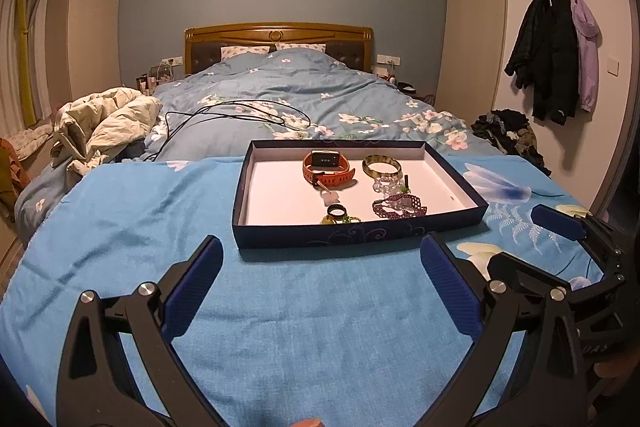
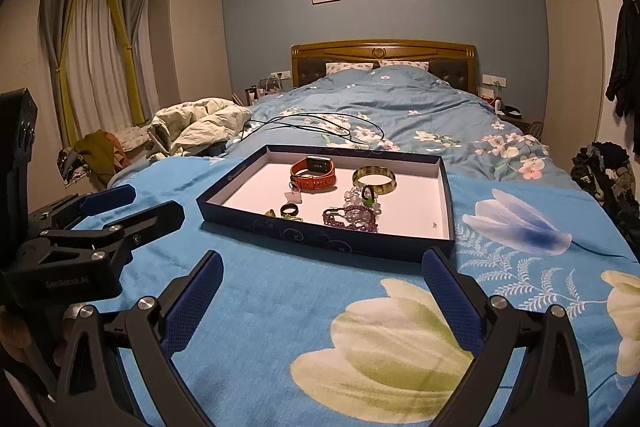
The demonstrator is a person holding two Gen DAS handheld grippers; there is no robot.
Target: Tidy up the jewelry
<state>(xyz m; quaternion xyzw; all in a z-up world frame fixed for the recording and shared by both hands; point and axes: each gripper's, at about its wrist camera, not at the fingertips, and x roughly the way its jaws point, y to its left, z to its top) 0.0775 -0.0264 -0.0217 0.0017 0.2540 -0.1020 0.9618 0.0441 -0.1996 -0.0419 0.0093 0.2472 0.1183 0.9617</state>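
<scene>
A dark blue box tray (image 1: 360, 235) (image 2: 320, 239) with a white floor sits on the blue towel. In it lie an orange smartwatch (image 1: 328, 167) (image 2: 314, 173), a green-yellow bangle (image 1: 382, 166) (image 2: 374, 179), a purple beaded bracelet (image 1: 400, 207) (image 2: 350, 217), a black ring (image 1: 337, 213) (image 2: 290, 209), a pink charm (image 1: 329, 195) and clear beads (image 1: 386, 183). My left gripper (image 1: 322, 249) is open and empty, just short of the tray's near wall. My right gripper (image 2: 322, 265) is open and empty, near the tray's near right corner.
The blue flowered towel (image 1: 280, 327) (image 2: 360, 327) covers the surface under both grippers. Behind the tray lies the bed with a black cable (image 1: 240, 113) and a crumpled cream quilt (image 1: 108, 123). Each gripper shows in the other's view, at the side.
</scene>
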